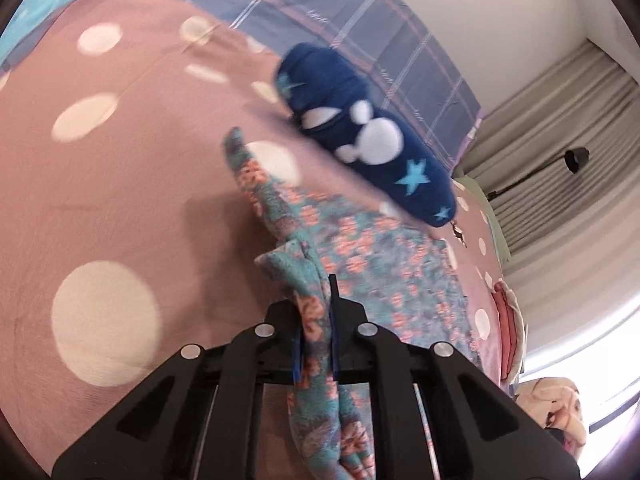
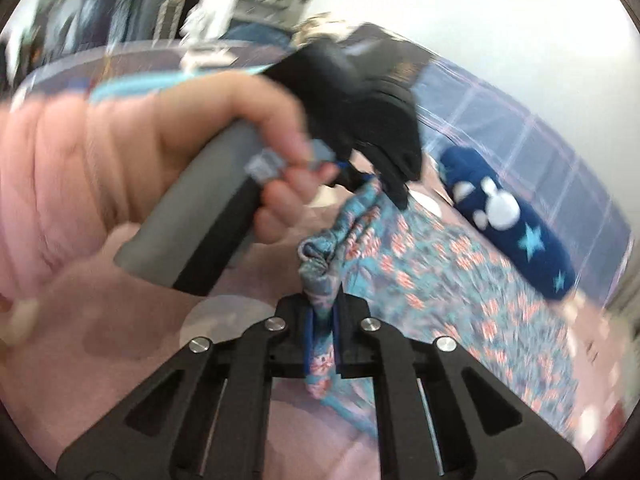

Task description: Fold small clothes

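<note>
my left gripper (image 1: 316,312) is closed narrow on a bunched edge of the floral garment (image 1: 360,264), a small cloth in teal with orange-pink flowers. the cloth passes between the two blue pads and hangs down below them, toward the camera. my right gripper (image 2: 324,312) is also closed tight on another bunched part of the same garment (image 2: 440,276), with a fold of it standing up just above the fingers.

the garment lies spread on the pink bedsheet with big cream dots (image 1: 120,180), going from my grippers to the far right. just beyond it, on the far side, rests a dark blue folded piece with white shapes and light blue stars (image 1: 368,140); it touches or overlaps the far edge of the floral cloth, i cannot tell which. behind that there is a checked blue-purple blanket (image 1: 360,32).

in the right wrist view i see the person's left hand (image 2: 224,132), in a pink sleeve (image 2: 48,184), around the grey handle (image 2: 208,184) of the left gripper at the near left. this view is blurred. at the far right in the left wrist view hang beige curtains (image 1: 560,128).
</note>
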Action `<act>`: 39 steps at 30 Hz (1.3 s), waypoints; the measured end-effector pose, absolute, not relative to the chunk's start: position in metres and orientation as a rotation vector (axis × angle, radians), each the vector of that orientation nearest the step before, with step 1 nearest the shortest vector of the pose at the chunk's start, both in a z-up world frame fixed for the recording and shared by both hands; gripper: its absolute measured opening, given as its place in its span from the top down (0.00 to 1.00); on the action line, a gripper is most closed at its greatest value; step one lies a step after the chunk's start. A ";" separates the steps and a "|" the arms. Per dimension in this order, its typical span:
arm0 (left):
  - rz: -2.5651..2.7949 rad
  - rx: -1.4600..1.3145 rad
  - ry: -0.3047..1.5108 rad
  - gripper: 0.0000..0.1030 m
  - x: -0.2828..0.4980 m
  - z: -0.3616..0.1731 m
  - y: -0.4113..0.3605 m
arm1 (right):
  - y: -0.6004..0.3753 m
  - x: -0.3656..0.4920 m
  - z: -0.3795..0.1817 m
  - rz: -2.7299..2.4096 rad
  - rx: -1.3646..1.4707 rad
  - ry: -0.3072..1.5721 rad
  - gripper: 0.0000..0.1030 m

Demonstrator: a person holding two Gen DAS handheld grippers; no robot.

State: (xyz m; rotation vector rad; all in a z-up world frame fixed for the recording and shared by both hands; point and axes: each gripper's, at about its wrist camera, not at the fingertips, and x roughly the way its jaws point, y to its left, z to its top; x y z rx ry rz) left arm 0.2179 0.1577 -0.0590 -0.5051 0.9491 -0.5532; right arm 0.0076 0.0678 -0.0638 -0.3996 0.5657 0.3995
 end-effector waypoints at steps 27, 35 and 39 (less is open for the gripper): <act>-0.655 0.048 0.978 0.92 0.181 -0.020 -0.191 | -0.295 -0.008 -0.067 0.154 0.485 0.700 0.95; -0.587 0.301 0.948 0.75 0.170 -0.046 -0.249 | -0.330 -0.015 -0.101 0.142 0.593 0.759 0.95; -0.565 0.297 0.845 0.58 0.165 -0.020 -0.238 | -0.330 -0.012 -0.112 0.151 0.620 0.792 0.94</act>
